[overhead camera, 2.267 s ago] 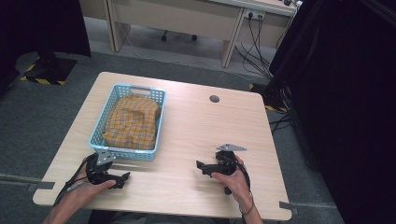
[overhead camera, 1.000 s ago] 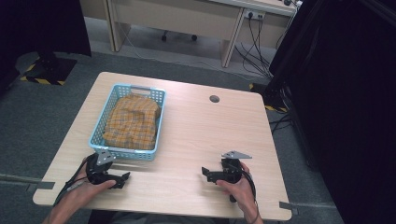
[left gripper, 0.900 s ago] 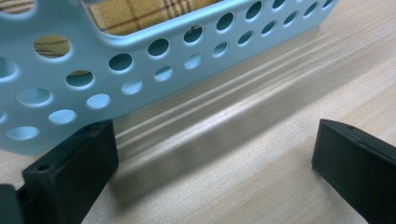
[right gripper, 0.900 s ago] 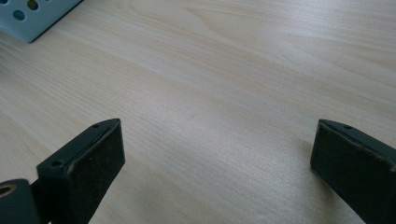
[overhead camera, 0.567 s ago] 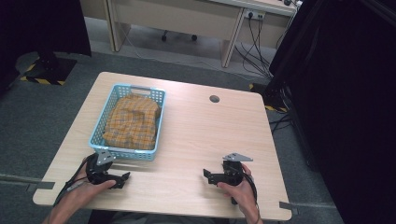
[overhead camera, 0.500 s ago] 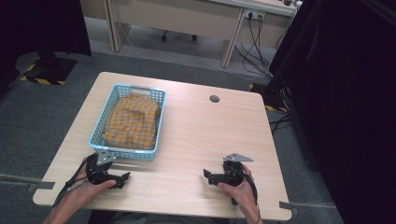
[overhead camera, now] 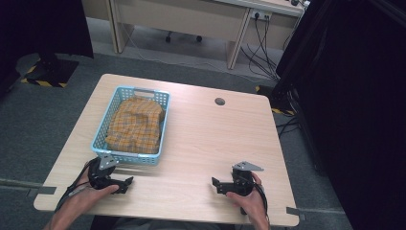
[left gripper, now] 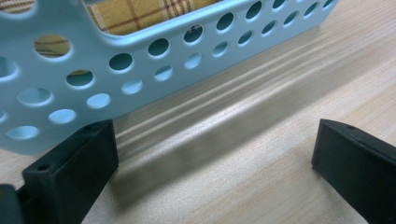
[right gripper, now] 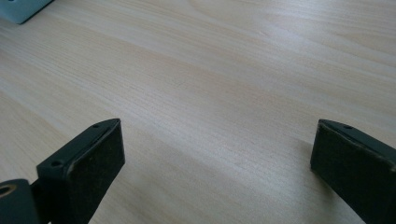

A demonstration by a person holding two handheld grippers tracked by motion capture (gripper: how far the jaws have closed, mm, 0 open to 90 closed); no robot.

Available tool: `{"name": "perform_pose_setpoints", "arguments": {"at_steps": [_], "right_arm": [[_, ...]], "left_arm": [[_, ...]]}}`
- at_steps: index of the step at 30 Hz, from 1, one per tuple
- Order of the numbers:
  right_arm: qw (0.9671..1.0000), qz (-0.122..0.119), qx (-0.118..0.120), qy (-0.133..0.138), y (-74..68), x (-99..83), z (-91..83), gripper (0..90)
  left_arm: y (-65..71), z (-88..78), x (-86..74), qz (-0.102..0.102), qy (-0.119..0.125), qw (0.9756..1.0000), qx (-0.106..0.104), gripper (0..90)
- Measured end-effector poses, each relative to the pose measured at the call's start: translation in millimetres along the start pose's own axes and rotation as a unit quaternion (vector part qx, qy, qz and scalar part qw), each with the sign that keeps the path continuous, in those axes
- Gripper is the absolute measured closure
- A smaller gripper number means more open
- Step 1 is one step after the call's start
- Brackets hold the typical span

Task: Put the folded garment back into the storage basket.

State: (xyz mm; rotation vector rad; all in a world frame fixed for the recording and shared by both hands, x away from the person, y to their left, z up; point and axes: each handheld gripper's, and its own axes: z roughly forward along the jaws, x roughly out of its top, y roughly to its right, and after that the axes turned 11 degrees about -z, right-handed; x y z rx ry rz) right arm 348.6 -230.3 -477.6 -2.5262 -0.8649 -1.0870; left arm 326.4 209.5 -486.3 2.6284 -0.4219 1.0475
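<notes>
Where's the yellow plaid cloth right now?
In the high view, the yellow plaid cloth lies inside the light blue perforated plastic basket, left on the table, beyond the left claw.

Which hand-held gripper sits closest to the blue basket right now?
The left hand-held gripper: it rests just below the blue basket, near its front wall. The right hand-held gripper lies far off on bare table.

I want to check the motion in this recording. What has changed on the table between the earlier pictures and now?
The right gripper moved back toward the person and slightly to the right, along the table; it remains open and empty. The left gripper, also open, stayed beside the blue basket, and the checked cloth inside did not move.
</notes>
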Motion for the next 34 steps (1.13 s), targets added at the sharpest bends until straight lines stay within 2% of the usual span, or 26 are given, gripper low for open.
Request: {"name": "perform_pose_setpoints", "arguments": {"at_steps": [34], "right_arm": [[0.9999,-0.001,-0.009,0.006,-3.8,-8.3,-10.6,3.5]], "left_arm": [[0.0,0.0,0.0,0.000,0.000,1.0000,0.000,0.0]]}}
